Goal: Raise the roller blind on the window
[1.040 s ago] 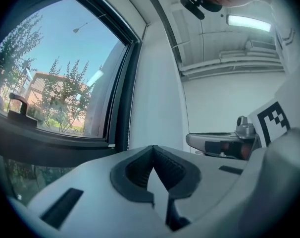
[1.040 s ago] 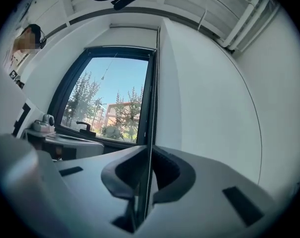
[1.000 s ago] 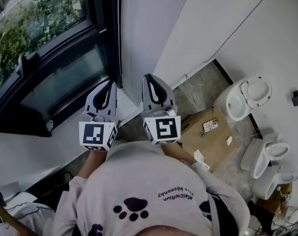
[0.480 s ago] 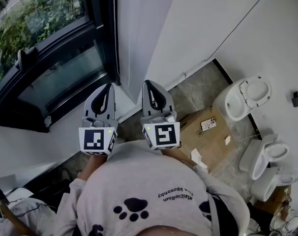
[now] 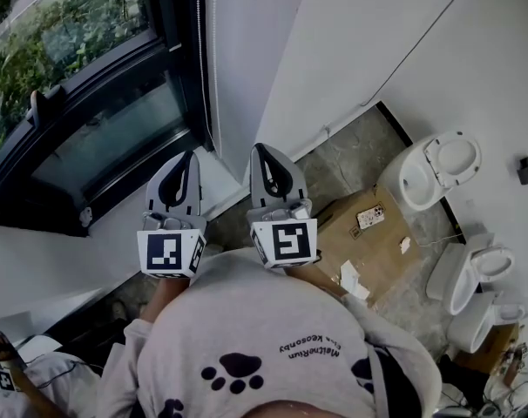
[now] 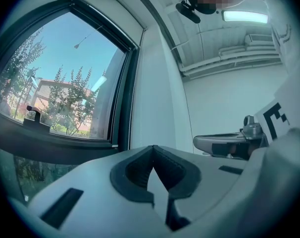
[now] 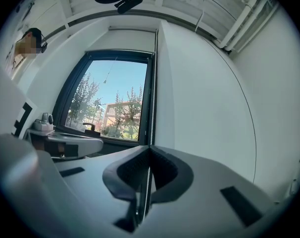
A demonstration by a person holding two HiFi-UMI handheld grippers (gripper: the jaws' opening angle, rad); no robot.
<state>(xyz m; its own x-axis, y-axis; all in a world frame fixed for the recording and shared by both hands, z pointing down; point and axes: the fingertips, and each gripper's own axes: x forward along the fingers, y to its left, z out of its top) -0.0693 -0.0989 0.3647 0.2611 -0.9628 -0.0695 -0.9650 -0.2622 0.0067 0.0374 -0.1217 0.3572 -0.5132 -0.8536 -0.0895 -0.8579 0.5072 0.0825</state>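
Pinching the roller blind's bead chain (image 7: 152, 115), the right hand-held gripper (image 7: 149, 150) has its jaws shut on it. The chain runs up ahead of the tips along the window frame (image 7: 145, 98), probably so a downward pull winds the blind. Just to its left, the left hand-held gripper (image 6: 152, 150) is closed on nothing. The glass ahead looks uncovered. The wall (image 7: 204, 108) crowds the right side, and open room lies below, toward the person.
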